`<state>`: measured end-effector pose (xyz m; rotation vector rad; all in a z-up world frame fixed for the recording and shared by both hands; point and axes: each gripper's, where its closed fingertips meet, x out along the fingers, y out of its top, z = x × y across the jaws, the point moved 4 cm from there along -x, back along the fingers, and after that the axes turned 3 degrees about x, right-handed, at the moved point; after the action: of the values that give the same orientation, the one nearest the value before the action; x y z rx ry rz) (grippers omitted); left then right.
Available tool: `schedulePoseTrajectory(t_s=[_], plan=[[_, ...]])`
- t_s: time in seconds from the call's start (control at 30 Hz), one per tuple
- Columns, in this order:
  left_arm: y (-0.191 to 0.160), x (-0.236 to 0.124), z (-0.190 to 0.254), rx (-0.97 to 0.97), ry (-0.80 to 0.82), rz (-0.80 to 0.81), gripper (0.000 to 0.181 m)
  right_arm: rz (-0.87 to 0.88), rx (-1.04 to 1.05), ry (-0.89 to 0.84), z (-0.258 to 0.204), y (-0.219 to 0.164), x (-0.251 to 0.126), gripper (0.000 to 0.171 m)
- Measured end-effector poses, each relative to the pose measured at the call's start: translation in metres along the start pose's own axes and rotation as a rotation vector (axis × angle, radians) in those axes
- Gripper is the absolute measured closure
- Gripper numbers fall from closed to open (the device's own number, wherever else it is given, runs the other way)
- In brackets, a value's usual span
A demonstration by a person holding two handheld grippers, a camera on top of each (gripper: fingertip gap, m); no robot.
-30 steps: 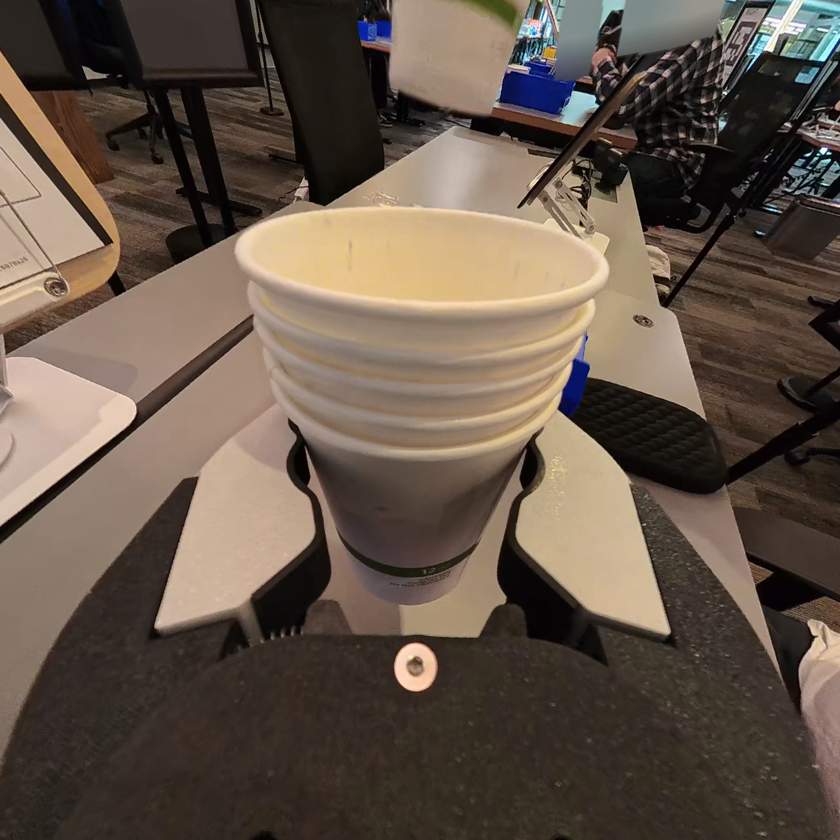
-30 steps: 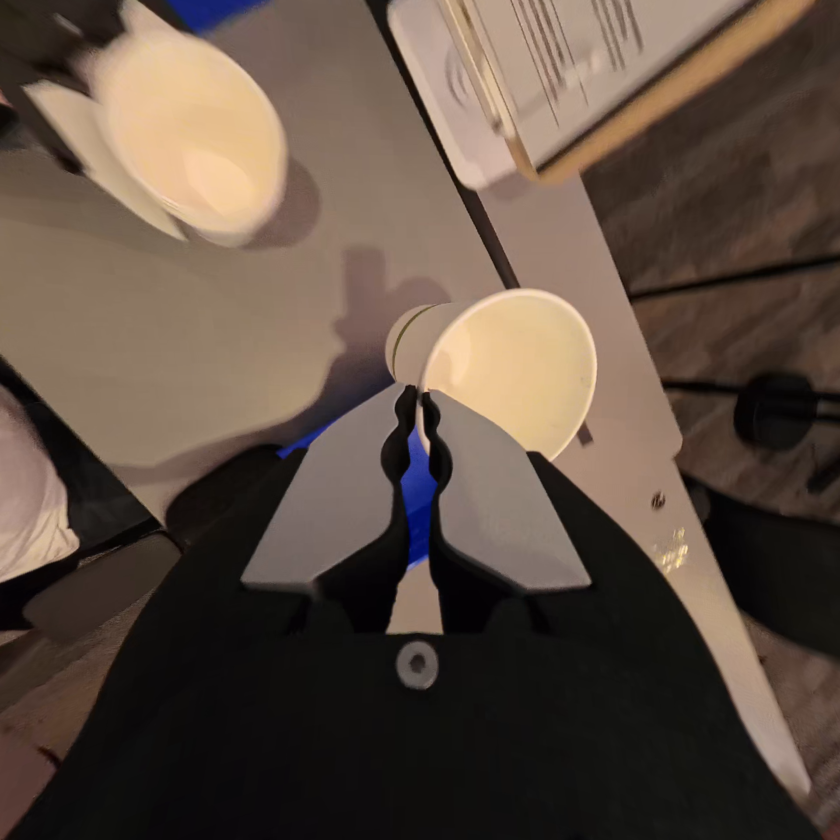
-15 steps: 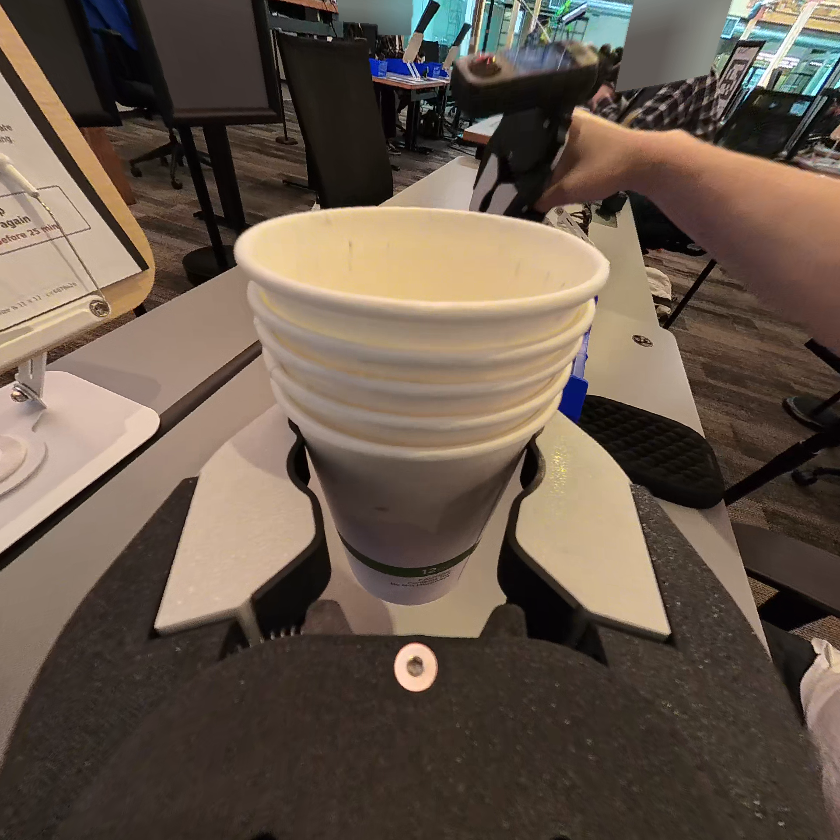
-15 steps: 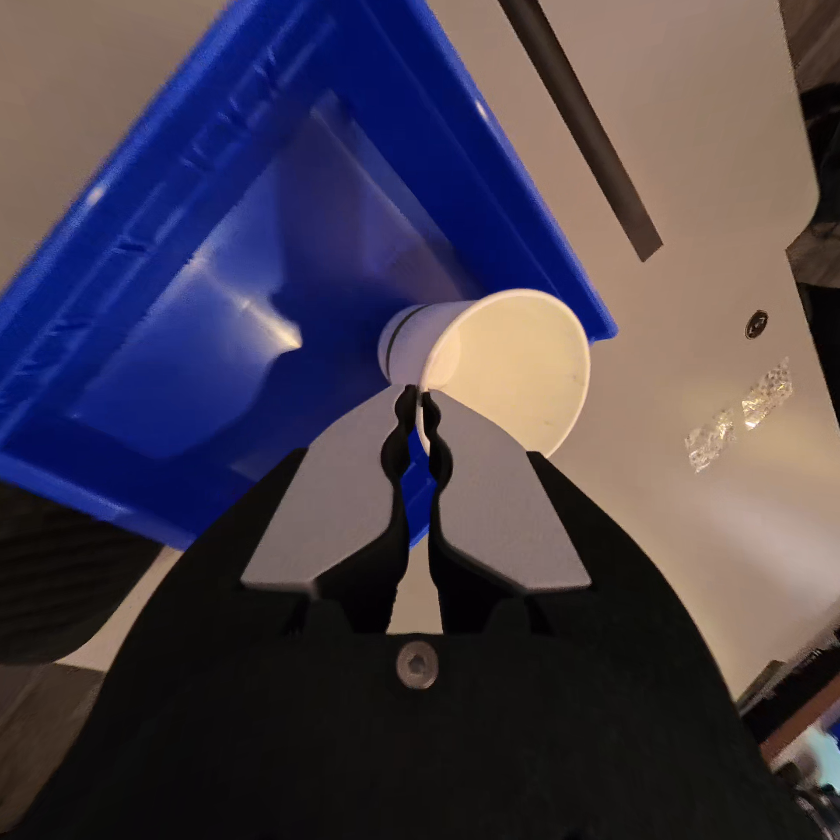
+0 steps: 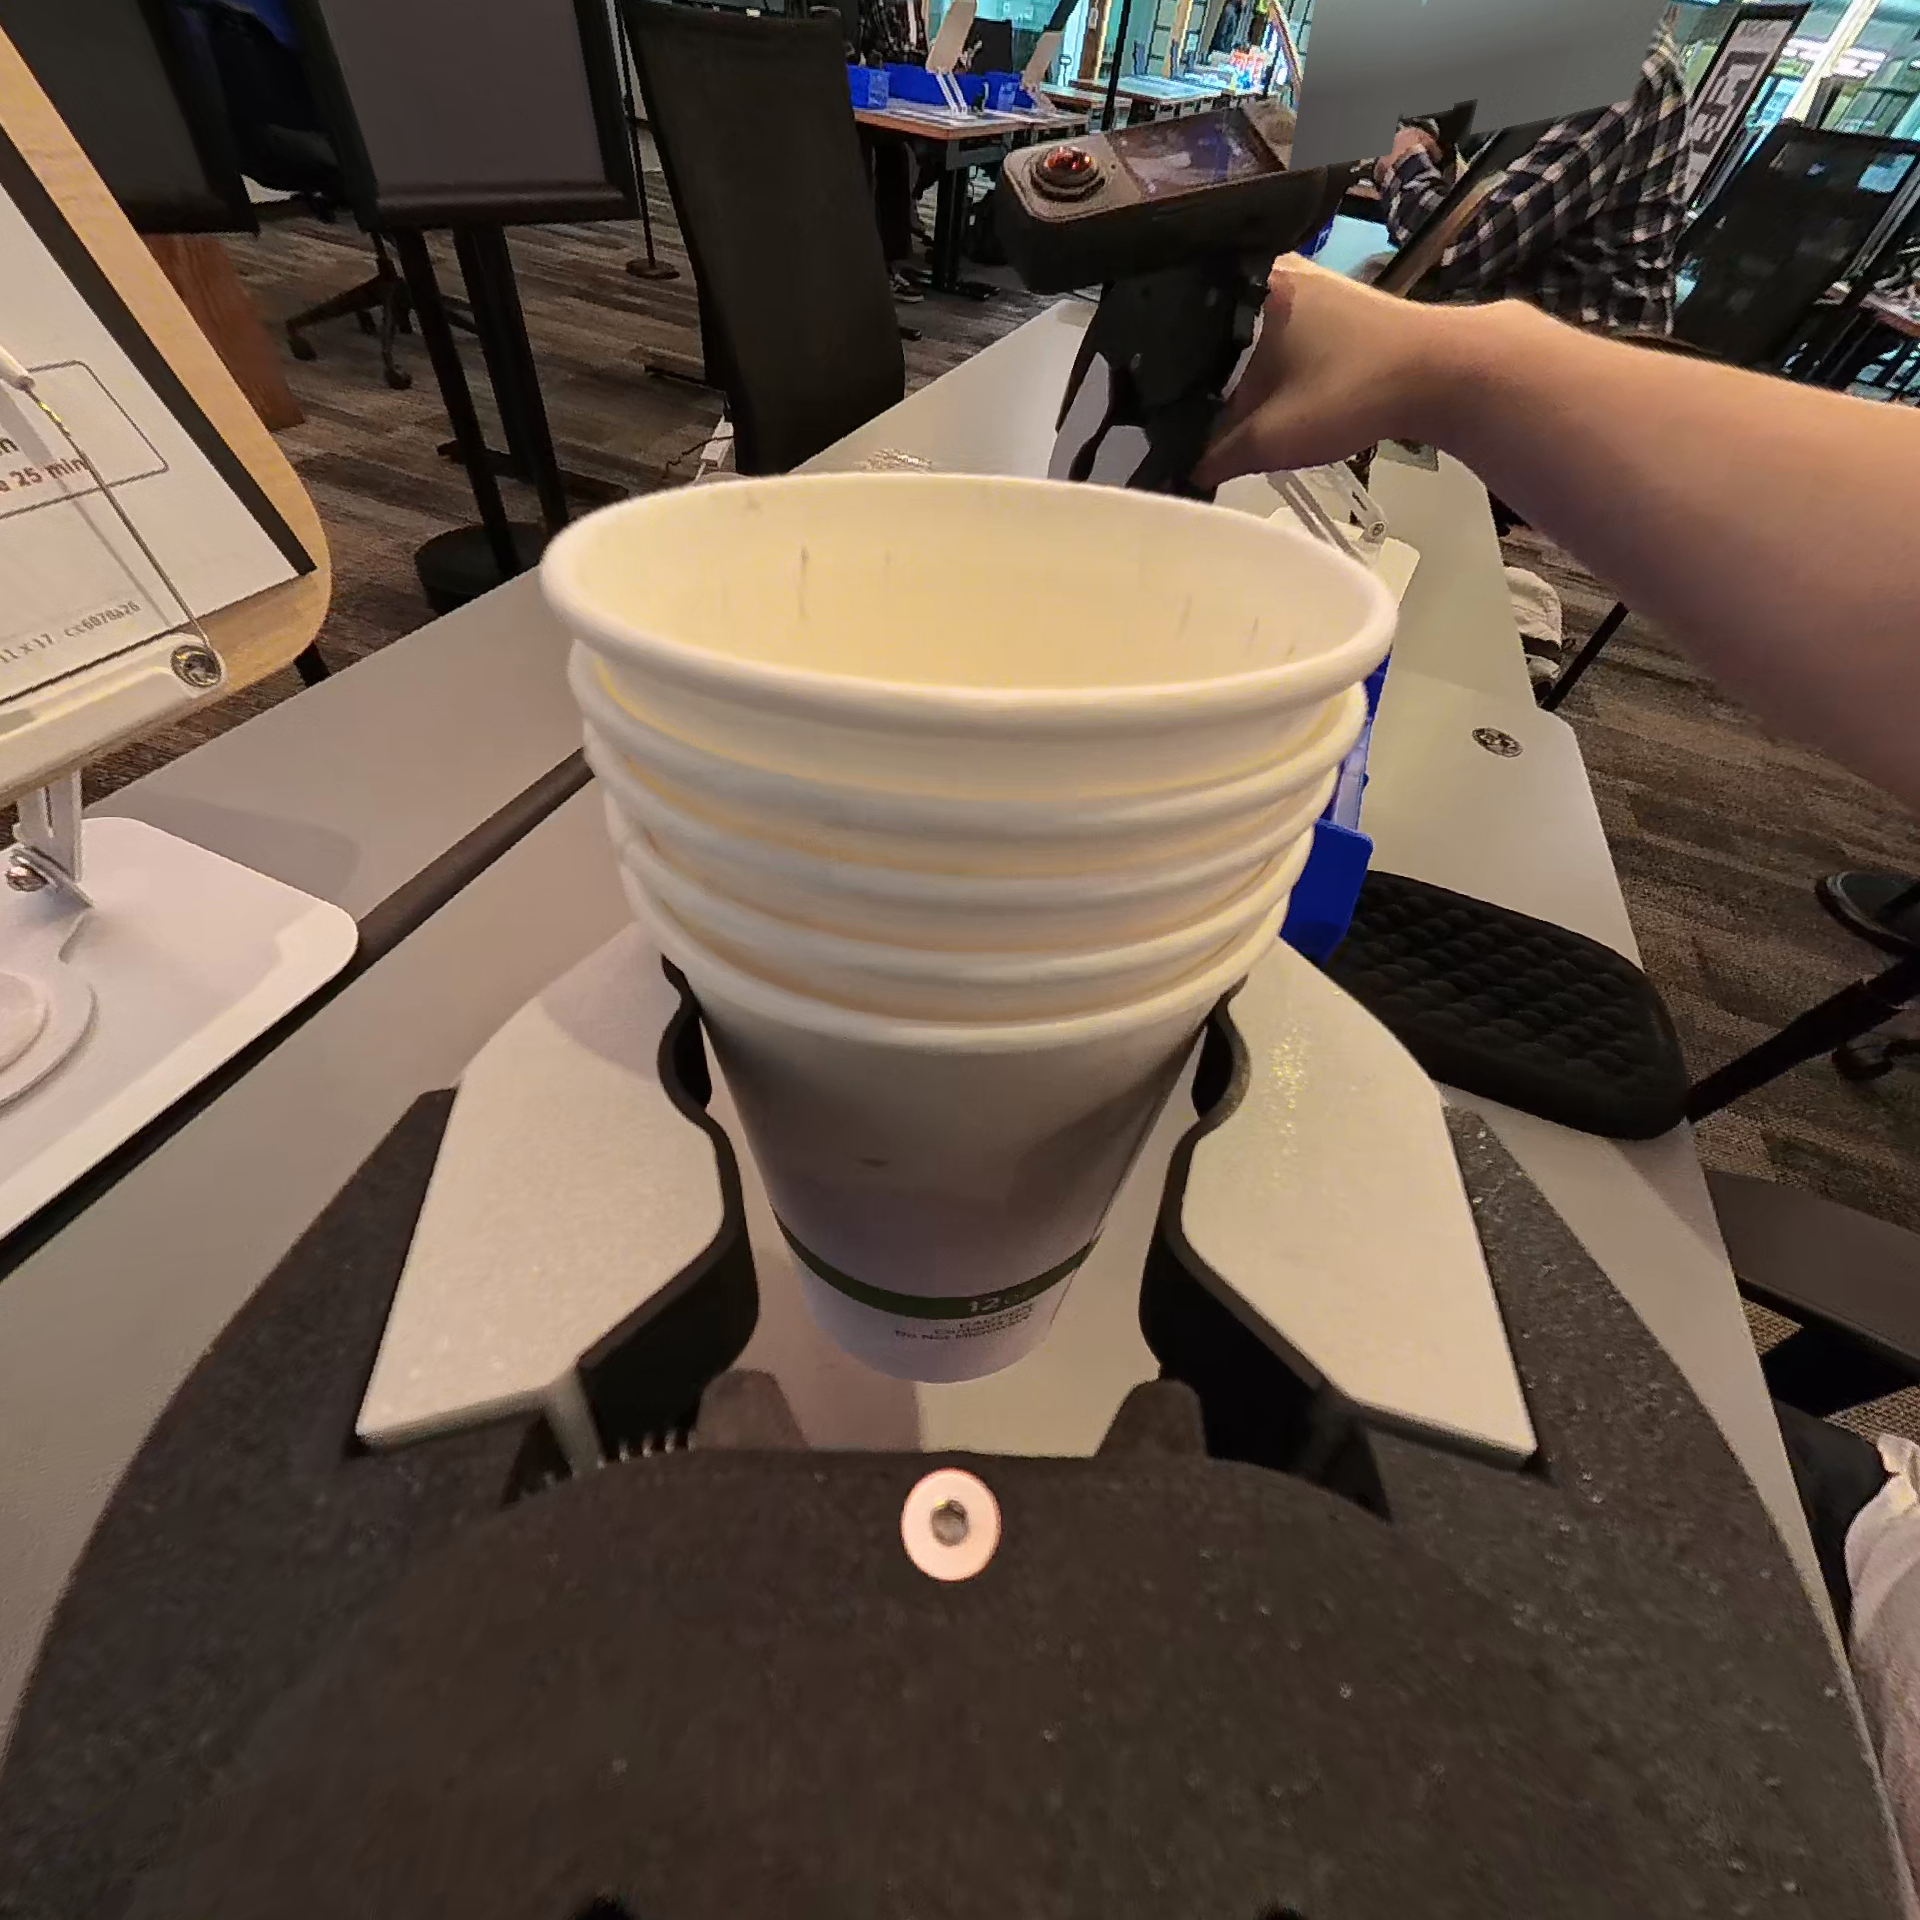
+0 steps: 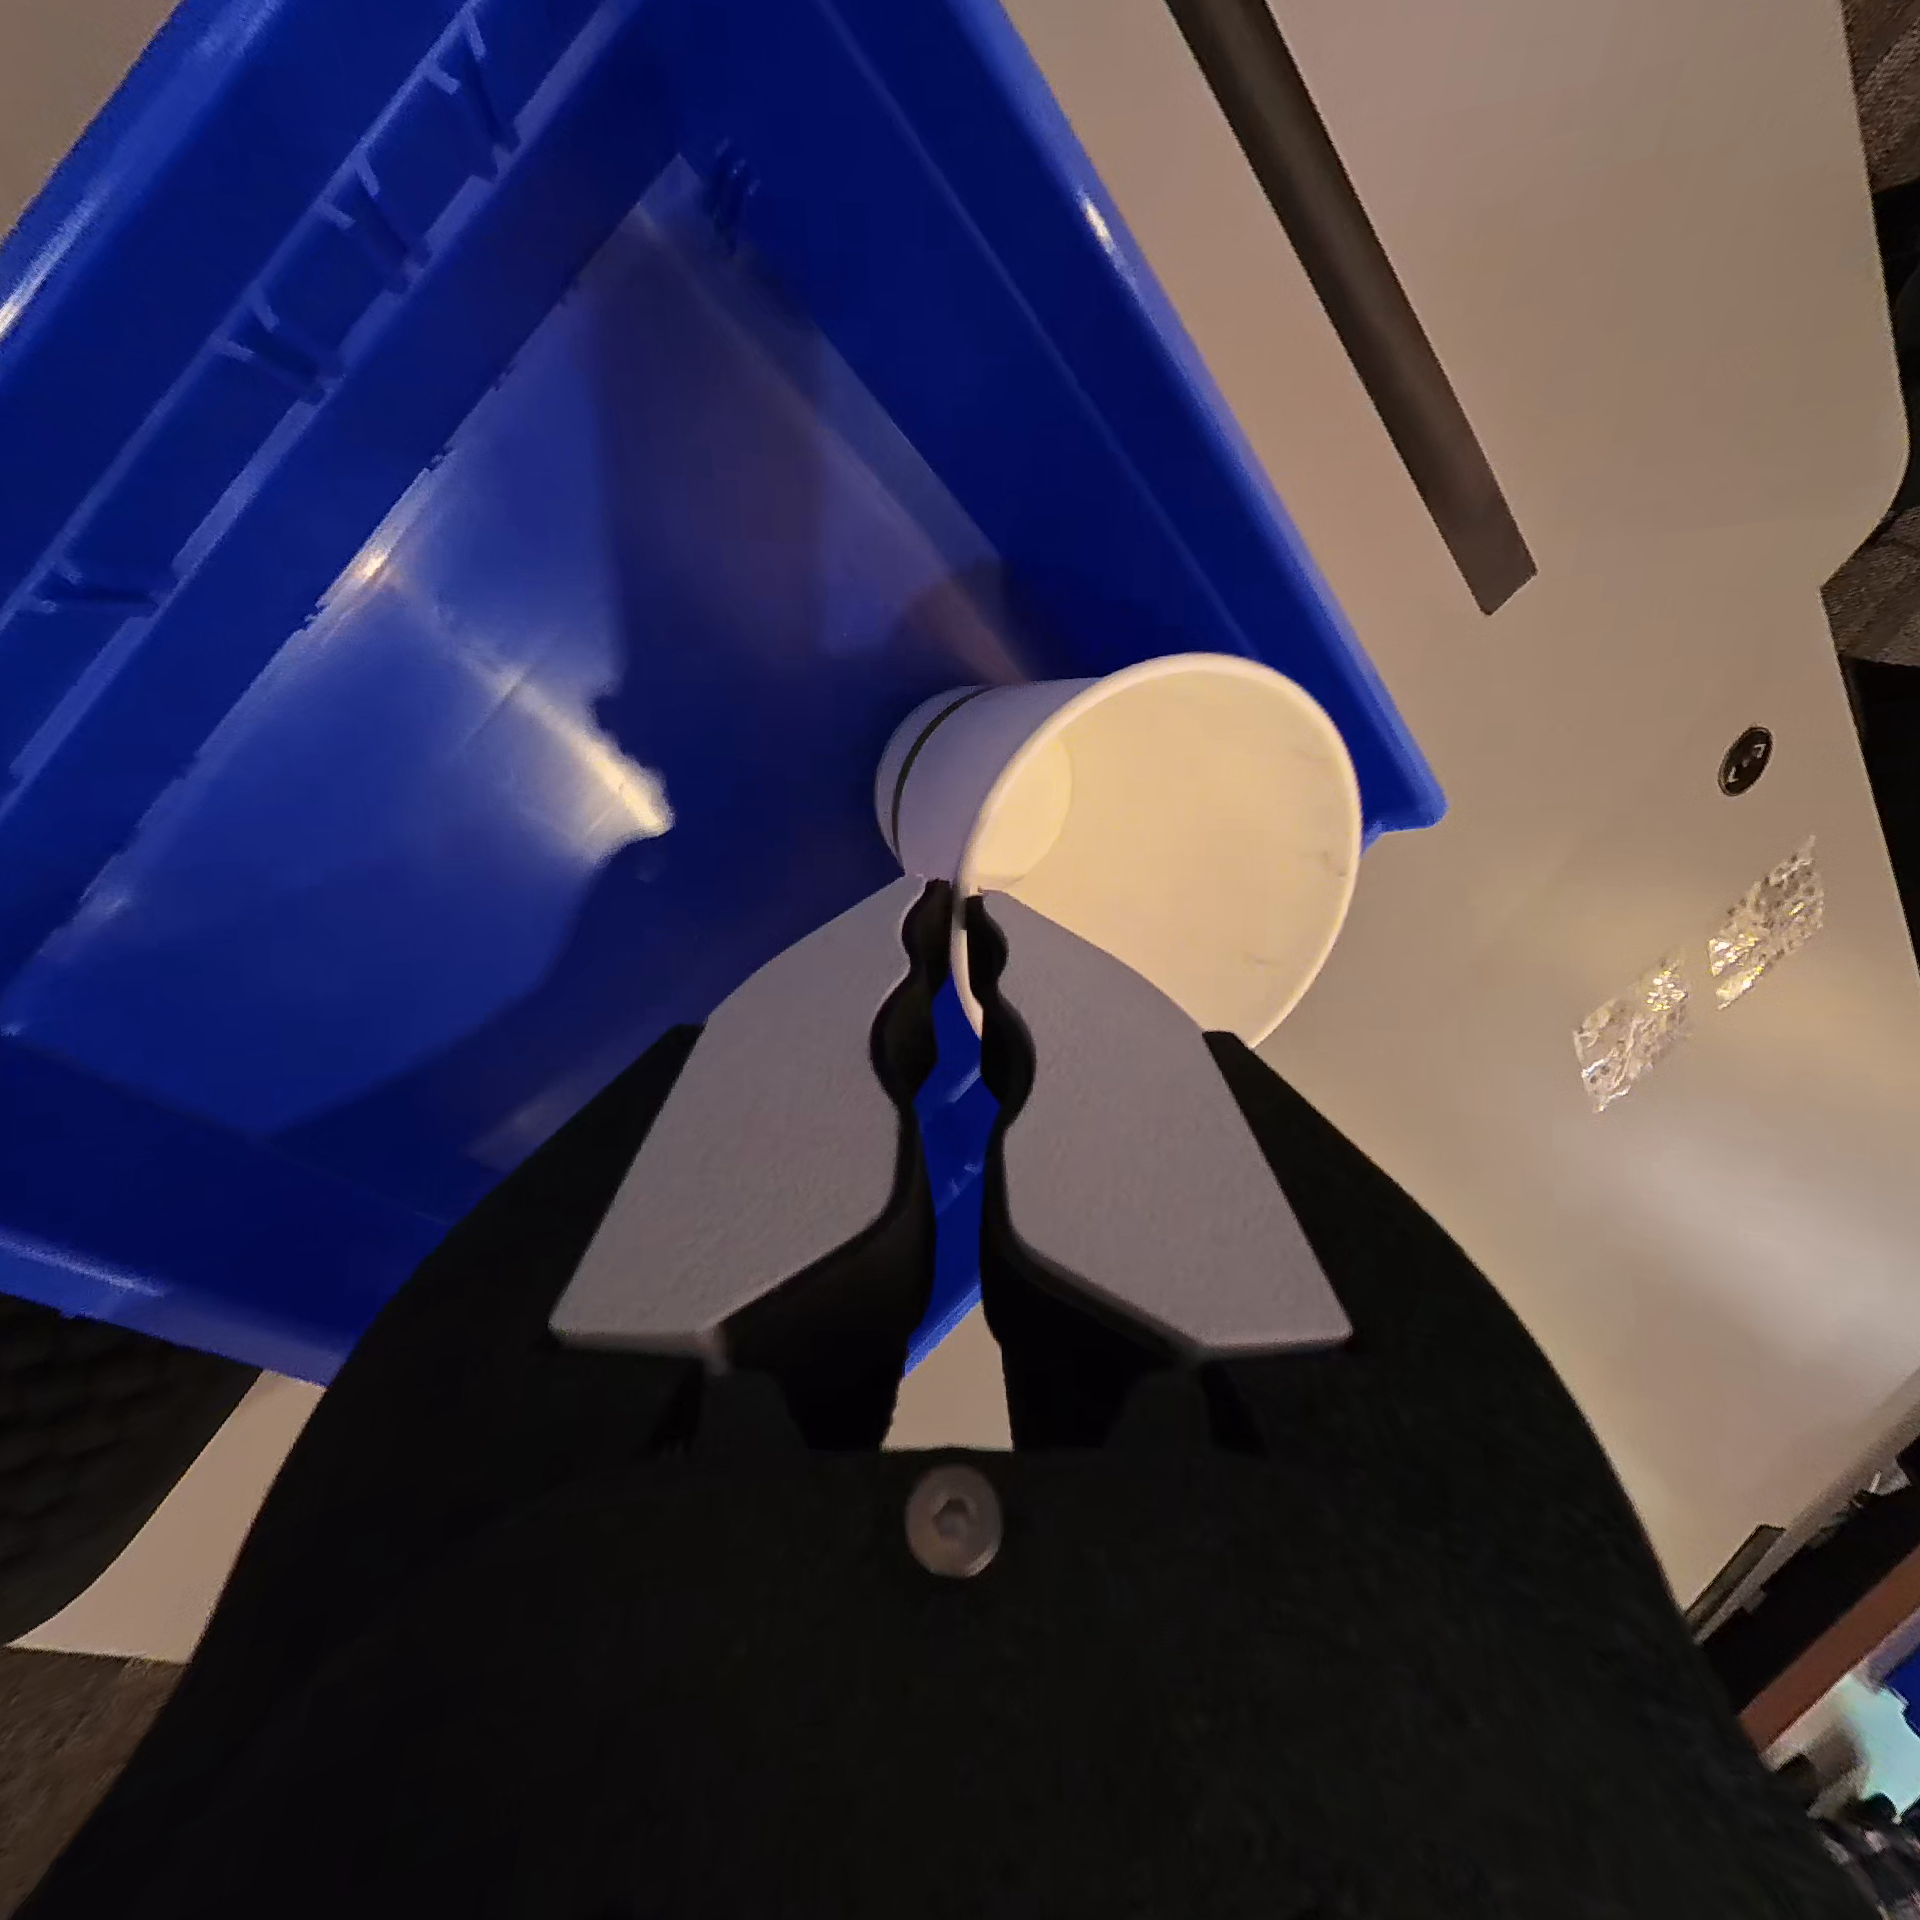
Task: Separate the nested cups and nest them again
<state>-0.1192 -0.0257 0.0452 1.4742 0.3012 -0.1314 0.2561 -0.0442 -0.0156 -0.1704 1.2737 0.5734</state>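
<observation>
The left gripper point(image 5: 951, 1070) clamps the nested stack of white paper cups point(image 5: 961, 831) above the grey desk point(image 5: 312, 769), while the right gripper point(image 6: 951, 914) pinches a single white paper cup point(image 6: 1132, 831) by its rim over the blue plastic bin point(image 6: 436, 582), where so thin a hold could buckle or slip.

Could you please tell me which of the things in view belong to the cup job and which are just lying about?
In the job:
stack of nested cups
left gripper
single cup
right gripper
blue bin

Lying about:
sign stand
black mesh pad
office chair
</observation>
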Motion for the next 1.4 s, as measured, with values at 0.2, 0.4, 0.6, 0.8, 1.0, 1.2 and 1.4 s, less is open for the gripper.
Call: schedulePoseTrajectory(t_s=[0.2, 0.4, 0.6, 0.8, 1.0, 1.2, 1.4], plan=[[-0.003, 0.003, -0.001, -0.004, -0.002, -0.011, 0.088, -0.006, -0.018, -0.021, 0.000, 0.004, 0.003, 0.167], [-0.002, 0.002, 0.000, -0.004, -0.008, -0.011, 0.088, 0.007, -0.009, -0.050, 0.004, 0.008, 0.002, 0.162], [0.002, 0.000, 0.002, 0.000, -0.017, 0.002, 0.088, 0.149, -0.117, 0.000, -0.015, 0.023, -0.036, 0.147], [0.000, 0.002, 0.005, 0.007, -0.020, -0.006, 0.088, 0.578, -0.335, 0.121, -0.082, 0.071, -0.143, 0.148], [-0.002, 0.008, 0.015, 0.034, -0.030, -0.028, 0.088, 0.778, -0.578, 0.254, -0.165, 0.103, -0.218, 0.145], [-0.001, 0.011, 0.026, 0.059, -0.053, -0.037, 0.088, 0.764, -0.757, 0.294, -0.221, 0.122, -0.235, 0.146], [0.000, 0.010, 0.030, 0.067, -0.063, -0.039, 0.088, 0.649, -0.813, 0.337, -0.242, 0.132, -0.219, 0.150]])
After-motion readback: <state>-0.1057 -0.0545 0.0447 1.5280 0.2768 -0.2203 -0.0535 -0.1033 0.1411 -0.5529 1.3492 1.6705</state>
